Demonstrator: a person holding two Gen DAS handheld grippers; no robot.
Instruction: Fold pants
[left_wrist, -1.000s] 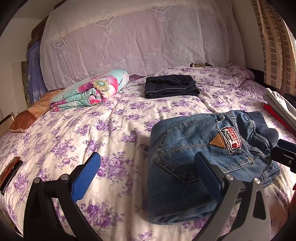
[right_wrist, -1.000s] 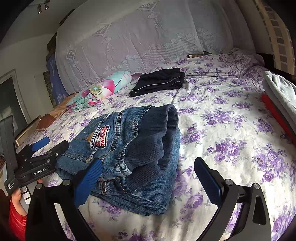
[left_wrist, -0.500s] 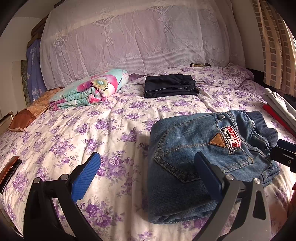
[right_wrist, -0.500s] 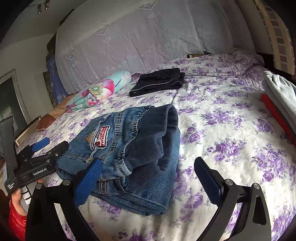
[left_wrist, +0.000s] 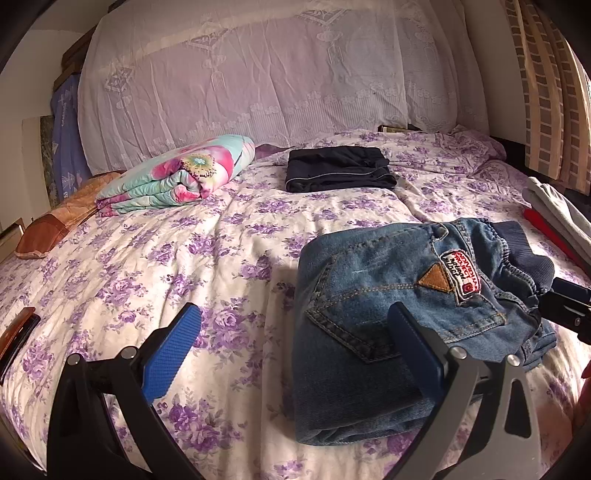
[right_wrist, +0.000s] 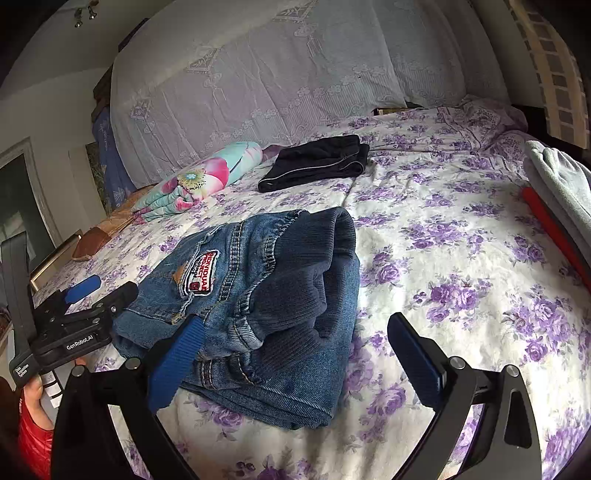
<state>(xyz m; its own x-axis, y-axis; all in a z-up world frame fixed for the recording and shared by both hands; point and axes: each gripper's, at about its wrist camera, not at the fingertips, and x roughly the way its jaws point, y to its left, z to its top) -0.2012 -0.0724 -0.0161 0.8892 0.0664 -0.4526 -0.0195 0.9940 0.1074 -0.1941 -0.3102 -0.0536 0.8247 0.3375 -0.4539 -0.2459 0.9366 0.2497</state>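
Gaping wide, left gripper (left_wrist: 291, 343) and right gripper (right_wrist: 295, 350) flank folded jeans (left_wrist: 388, 321); holding nothing.

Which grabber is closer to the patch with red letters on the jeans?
Hard to call; both look about equally near. The left gripper sits open on the pocket side of the patch; the right gripper sits open on the waistband side.

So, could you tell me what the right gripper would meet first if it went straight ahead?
Probably the folded jeans: the open right gripper points at their ribbed waistband edge, its left finger already over the denim. Depth is uncertain.
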